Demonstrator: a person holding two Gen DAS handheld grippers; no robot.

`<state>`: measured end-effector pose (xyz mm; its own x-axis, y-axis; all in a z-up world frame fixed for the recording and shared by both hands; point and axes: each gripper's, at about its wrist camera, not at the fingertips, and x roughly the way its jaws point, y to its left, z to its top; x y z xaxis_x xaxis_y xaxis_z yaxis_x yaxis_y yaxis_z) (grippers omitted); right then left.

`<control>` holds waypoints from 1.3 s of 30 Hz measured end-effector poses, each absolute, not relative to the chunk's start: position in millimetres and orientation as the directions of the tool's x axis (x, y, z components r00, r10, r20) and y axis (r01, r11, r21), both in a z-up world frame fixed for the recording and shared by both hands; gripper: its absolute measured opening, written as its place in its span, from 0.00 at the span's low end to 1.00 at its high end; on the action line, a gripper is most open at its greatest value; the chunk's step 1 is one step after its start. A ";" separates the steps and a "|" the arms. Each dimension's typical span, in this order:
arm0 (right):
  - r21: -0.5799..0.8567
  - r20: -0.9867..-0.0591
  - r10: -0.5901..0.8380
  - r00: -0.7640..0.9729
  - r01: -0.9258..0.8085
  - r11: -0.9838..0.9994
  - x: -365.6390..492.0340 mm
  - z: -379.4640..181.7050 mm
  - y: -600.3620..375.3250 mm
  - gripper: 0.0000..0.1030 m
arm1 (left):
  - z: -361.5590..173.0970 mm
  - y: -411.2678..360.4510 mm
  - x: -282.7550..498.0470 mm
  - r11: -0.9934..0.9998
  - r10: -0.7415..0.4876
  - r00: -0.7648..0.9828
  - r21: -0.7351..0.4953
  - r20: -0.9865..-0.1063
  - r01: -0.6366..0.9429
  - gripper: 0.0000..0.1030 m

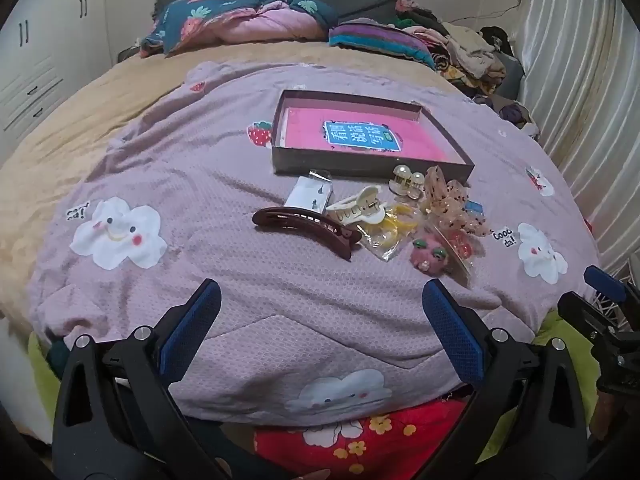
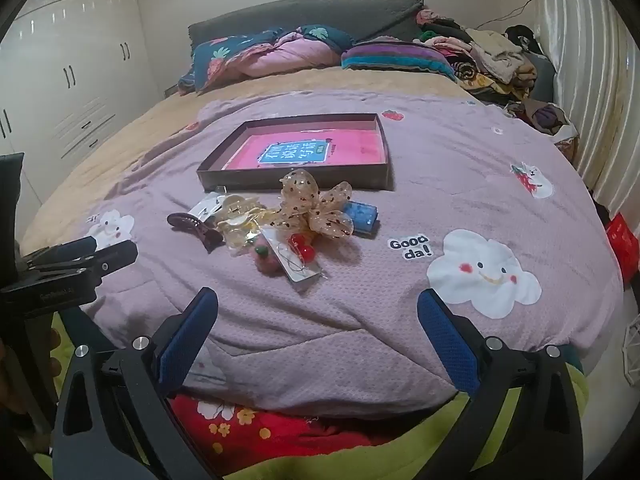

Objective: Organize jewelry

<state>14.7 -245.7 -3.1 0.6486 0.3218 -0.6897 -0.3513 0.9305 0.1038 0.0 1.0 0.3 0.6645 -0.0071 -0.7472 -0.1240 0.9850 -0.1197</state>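
Note:
A pile of hair accessories lies on the purple blanket in front of a shallow dark box (image 1: 372,168) (image 2: 296,182) with a pink book inside. The pile holds a brown hair clip (image 1: 308,228) (image 2: 196,228), a cream claw clip (image 1: 356,208), a pearl clip (image 1: 408,184), a dotted sheer bow (image 1: 452,204) (image 2: 316,204), a pink felt piece (image 1: 430,256), a blue item (image 2: 362,216) and small packets. My left gripper (image 1: 322,300) is open and empty, short of the pile. My right gripper (image 2: 318,310) is open and empty, also short of the pile.
The bed's near edge runs just below both grippers. Pillows (image 1: 240,24) and a clothes heap (image 1: 464,48) lie at the headboard. A wardrobe (image 2: 68,80) stands left and a curtain (image 2: 592,80) right. The right gripper shows at the left view's right edge (image 1: 608,304).

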 end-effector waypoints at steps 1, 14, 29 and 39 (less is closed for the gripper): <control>0.108 -0.697 0.324 0.640 -0.354 0.929 15.2 -3.6 -245.3 0.96 | 0.2 1.6 0.3 0.985 -0.007 0.664 -0.120 -0.748 -0.124 0.92; 0.102 -0.693 0.322 0.645 -0.355 0.929 11.1 -0.8 -240.1 0.96 | 10.7 -1.0 -6.8 0.987 0.001 0.678 -0.110 -0.735 -0.120 0.92; 0.105 -0.692 0.325 0.645 -0.356 0.929 10.9 -1.0 -241.4 0.96 | 9.2 -1.5 -6.6 0.987 0.003 0.679 -0.108 -0.735 -0.122 0.92; 0.103 -0.691 0.324 0.646 -0.356 0.929 10.1 -0.8 -240.8 0.96 | 8.4 -1.5 -5.9 0.987 0.002 0.678 -0.107 -0.735 -0.120 0.92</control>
<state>10.1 -240.8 -0.8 0.6463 0.3243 -0.6908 -0.3559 0.9288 0.1031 -5.9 -1.5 8.4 0.6779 0.0025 -0.7352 -0.1197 0.9870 -0.1071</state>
